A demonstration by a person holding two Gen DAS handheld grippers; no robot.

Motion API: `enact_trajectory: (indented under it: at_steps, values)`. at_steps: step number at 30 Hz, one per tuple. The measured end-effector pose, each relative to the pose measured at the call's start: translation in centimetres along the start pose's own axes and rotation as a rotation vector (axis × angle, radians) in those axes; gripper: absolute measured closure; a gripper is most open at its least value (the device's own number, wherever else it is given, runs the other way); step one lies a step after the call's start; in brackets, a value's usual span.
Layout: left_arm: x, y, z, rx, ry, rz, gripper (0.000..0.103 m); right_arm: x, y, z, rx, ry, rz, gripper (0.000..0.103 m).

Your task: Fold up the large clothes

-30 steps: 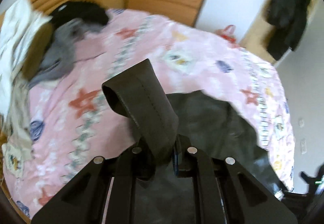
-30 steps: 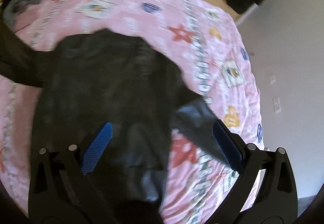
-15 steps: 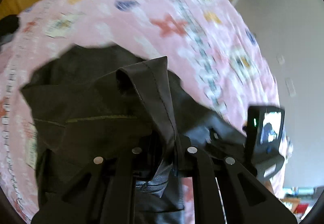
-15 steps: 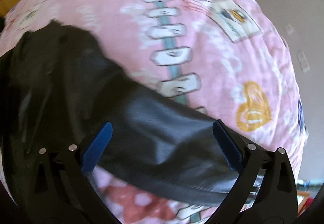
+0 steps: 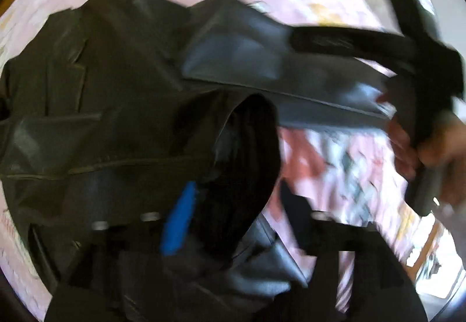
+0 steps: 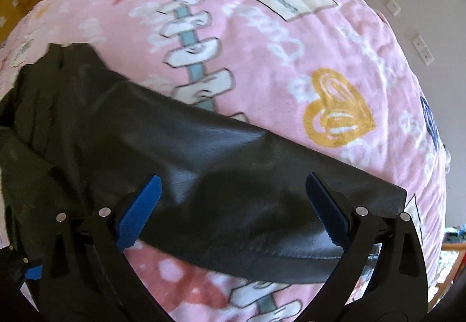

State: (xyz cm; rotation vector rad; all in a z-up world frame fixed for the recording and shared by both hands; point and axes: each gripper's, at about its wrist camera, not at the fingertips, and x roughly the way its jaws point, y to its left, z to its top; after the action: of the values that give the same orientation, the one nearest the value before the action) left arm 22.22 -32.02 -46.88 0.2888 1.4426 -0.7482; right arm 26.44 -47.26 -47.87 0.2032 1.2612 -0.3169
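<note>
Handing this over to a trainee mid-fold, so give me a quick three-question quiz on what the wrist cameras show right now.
1. True or false: the right tool is shut on the sleeve.
2. What does the black jacket lie on? A. a pink patterned blanket B. a wooden table C. a grey carpet
3. Fill in: the pads on the right tool's fingers are ____.

Key: 1 false, its jaws stand wide apart with the sleeve lying across between them; 2 A; 3 blue.
</note>
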Motion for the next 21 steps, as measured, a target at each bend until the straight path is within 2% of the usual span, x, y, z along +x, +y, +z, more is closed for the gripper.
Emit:
enact_trajectory:
  at_steps: [3,5,7,9,11,12,15,17,19,21]
  values:
    - [-1.6,-0.1,-2.7,0.045,-0.006,0.044,0.038,-1.1,1.4,-0.8,0.042,0.022,0.108,0.006]
    - [-3.3,2.1,-4.6,0.01,-0.026,0.088,0.037,-1.1,2.8,-1.9,0.076,0.059,0.136,0.006]
    - [-4.4,5.5,-5.7,-0.078,-0.042,0.15,0.031,-0.7,4.4,-3.1,0.089,0.079,0.076,0.006]
    - [-4.8,11.8,-6.9,-0.232,-0.037,0.297,0.028,0.4,5.9,-4.2,0.083,0.118,0.028,0.006]
    - [-4.0,16.5,-7.5,-0.337,0.002,0.401,0.029,1.7,7.2,-5.2,0.085,0.166,-0.024,0.006]
    - [-2.8,20.3,-8.5,-0.404,0.052,0.459,0.031,2.4,7.7,-5.8,0.085,0.19,-0.047,0.006]
    - [0.3,26.6,-11.0,-0.506,0.145,0.526,0.035,3.8,9.1,-7.5,0.089,0.291,-0.096,0.007]
    - [1.3,29.6,-12.6,-0.561,0.153,0.464,0.029,3.2,9.7,-8.1,0.081,0.31,-0.108,0.007]
    - [0.8,30.1,-13.1,-0.567,0.135,0.479,0.028,1.2,10.8,-7.9,0.042,0.263,-0.153,0.008]
    - [0.1,29.8,-13.9,-0.568,0.117,0.525,0.031,-2.1,13.2,-6.2,-0.034,0.131,-0.16,0.008]
